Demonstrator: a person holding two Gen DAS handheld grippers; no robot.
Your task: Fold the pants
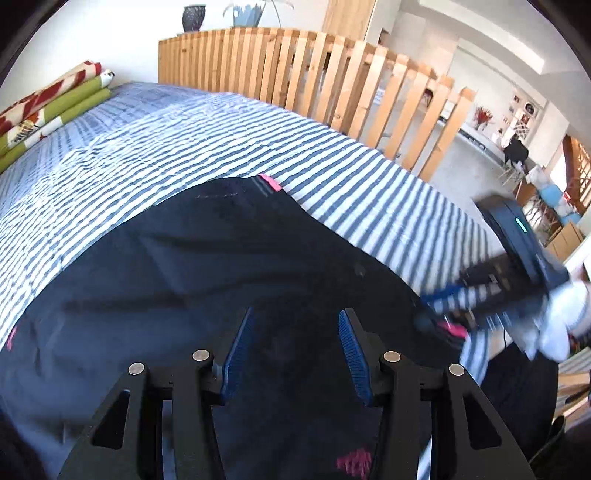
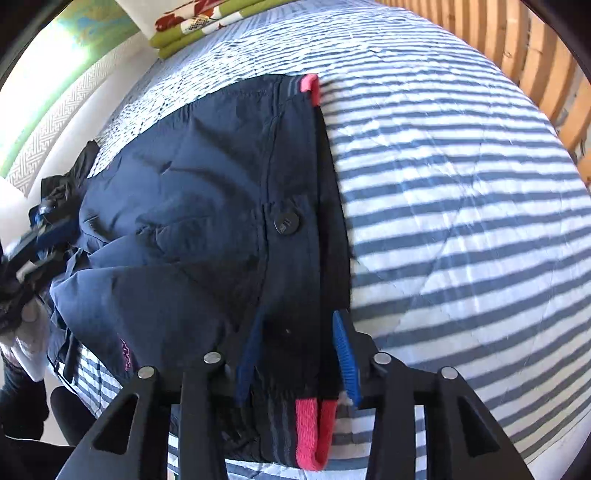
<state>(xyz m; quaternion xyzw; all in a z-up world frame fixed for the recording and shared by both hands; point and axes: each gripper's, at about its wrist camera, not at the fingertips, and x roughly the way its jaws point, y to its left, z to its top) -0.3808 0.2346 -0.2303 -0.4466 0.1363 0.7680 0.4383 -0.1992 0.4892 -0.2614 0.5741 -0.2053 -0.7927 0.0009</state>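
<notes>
here both the left gripper (image 1: 295, 325) and right gripper (image 2: 299, 332) sit open over the dark pants (image 2: 199, 192).

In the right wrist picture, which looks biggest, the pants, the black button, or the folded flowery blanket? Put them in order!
1. Pants, biggest by far.
2. Flowery blanket; it lies far back and is cut off, so it may really be bigger.
3. Button, smallest.

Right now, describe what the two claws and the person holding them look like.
Both claws are black frames with triangular cut-outs and round silver bolt heads. Each carries two ribbed blue pads. The left claw and right claw match. Seen from the left wrist, the right unit has a dark body with a lit cyan bar, held in a white glove.
</notes>
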